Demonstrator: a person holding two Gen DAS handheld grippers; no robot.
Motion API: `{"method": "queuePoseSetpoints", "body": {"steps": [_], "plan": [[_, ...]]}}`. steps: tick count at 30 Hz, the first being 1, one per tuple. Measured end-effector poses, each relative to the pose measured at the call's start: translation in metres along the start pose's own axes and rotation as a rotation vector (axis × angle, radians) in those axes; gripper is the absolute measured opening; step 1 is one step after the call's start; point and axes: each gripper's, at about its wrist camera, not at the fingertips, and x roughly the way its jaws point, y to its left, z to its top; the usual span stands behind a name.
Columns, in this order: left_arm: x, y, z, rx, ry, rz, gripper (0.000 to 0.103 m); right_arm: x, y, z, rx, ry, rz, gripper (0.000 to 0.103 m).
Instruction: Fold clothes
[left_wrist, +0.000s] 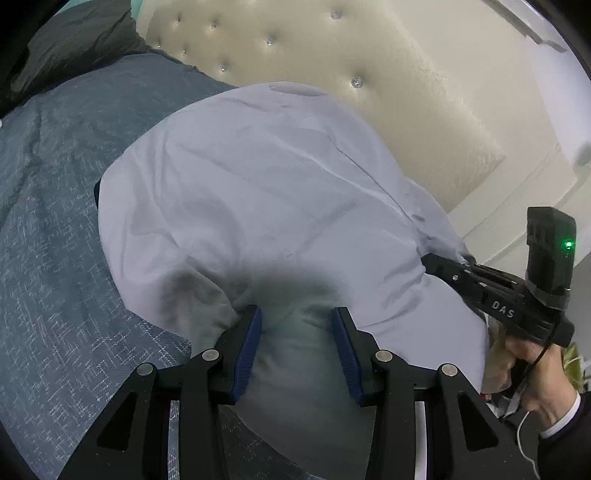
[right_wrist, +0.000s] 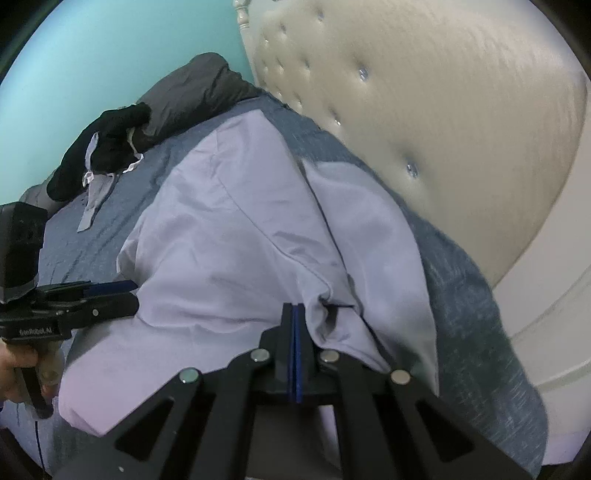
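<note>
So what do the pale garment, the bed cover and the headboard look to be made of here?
Pale lilac garment: thin, smooth woven cloth, judging by its fine soft creases. Bed cover: coarser blue weave with flecked threads, matte. Headboard: cream padded upholstery, button-tufted with shiny studs, slightly glossy; possibly faux leather.

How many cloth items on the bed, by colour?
Lilac: 2, the big garment and a small strip
Black: 1, a garment at the far end
Dark grey: 1, a pillow
Total: 4
</note>
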Motion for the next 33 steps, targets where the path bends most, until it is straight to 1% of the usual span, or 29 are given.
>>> {"method": "queuePoseSetpoints", "body": {"steps": [2, 5, 8, 9, 14, 16, 19, 21, 23, 25, 27, 29, 33], "plan": [[-0.003, -0.006, 0.0, 0.017, -0.006, 0.0, 0.044, -0.01, 0.0, 0.004, 0.01, -0.024, 0.014, 0.0], [-0.008, -0.016, 0.001, 0.042, -0.016, 0.001, 0.044, -0.034, -0.001, 0.011, 0.042, -0.089, 0.049, 0.0], [-0.014, -0.025, 0.001, 0.067, -0.025, 0.002, 0.044, -0.054, 0.005, 0.021, 0.021, -0.139, 0.072, 0.0], [-0.014, -0.029, 0.001, 0.076, -0.023, 0.002, 0.044, -0.053, 0.003, 0.021, 0.025, -0.135, 0.066, 0.0], [0.002, -0.052, -0.006, 0.129, 0.037, 0.0, 0.044, -0.034, -0.015, 0.015, 0.08, -0.069, 0.008, 0.0], [0.008, -0.054, -0.008, 0.139, 0.049, 0.0, 0.044, -0.021, -0.023, 0.008, 0.108, -0.045, -0.007, 0.0], [0.015, -0.051, -0.011, 0.144, 0.056, 0.002, 0.044, -0.009, -0.027, 0.001, 0.134, -0.033, 0.006, 0.0], [0.013, -0.049, -0.011, 0.14, 0.052, -0.001, 0.044, -0.004, -0.034, -0.003, 0.173, -0.037, 0.03, 0.0], [0.006, -0.048, -0.009, 0.138, 0.035, 0.001, 0.044, -0.003, -0.035, -0.004, 0.179, -0.028, 0.032, 0.0], [-0.004, -0.047, -0.006, 0.137, 0.012, 0.005, 0.045, -0.014, -0.032, -0.001, 0.18, -0.053, 0.035, 0.0], [-0.012, -0.045, -0.002, 0.135, -0.007, 0.011, 0.045, -0.03, -0.026, 0.005, 0.173, -0.102, 0.052, 0.0], [-0.013, -0.036, 0.003, 0.122, -0.012, 0.025, 0.045, -0.04, -0.016, 0.014, 0.148, -0.131, 0.068, 0.0], [-0.009, -0.022, 0.005, 0.073, -0.007, 0.035, 0.045, -0.035, 0.016, 0.044, 0.04, -0.093, 0.046, 0.0]]}}
